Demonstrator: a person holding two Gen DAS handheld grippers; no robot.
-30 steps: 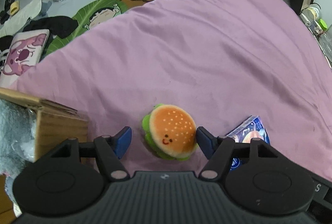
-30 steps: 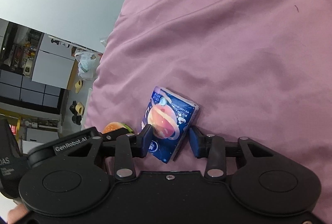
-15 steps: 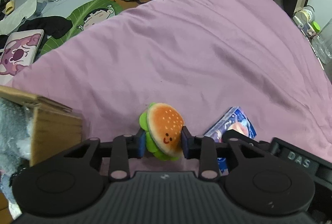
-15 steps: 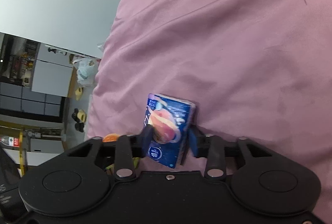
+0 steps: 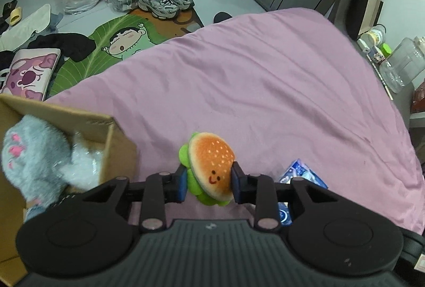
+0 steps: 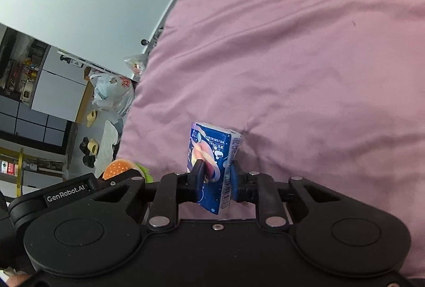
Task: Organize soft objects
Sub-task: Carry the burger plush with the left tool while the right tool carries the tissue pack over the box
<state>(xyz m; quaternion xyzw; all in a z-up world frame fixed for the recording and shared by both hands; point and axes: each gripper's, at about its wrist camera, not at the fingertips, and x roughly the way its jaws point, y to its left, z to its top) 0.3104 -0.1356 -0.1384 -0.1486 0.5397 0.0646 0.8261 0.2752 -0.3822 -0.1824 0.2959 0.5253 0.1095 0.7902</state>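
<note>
The burger plush [image 5: 211, 167] is pinched between the narrowed pads of the left gripper [image 5: 208, 184], off the pink bedcover [image 5: 252, 90], while the cardboard box [image 5: 117, 151] at nine o'clock already holds a grey plush [image 5: 34, 154]. The right gripper [image 6: 215, 182] has just been closing and now clamps the blue tissue pack [image 6: 212, 154]. Both items likely go into the box next.

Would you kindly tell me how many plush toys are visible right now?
2: the burger plush is clamped in the left gripper, and a grey plush sits in the cardboard box. Others may be hidden inside.
</note>
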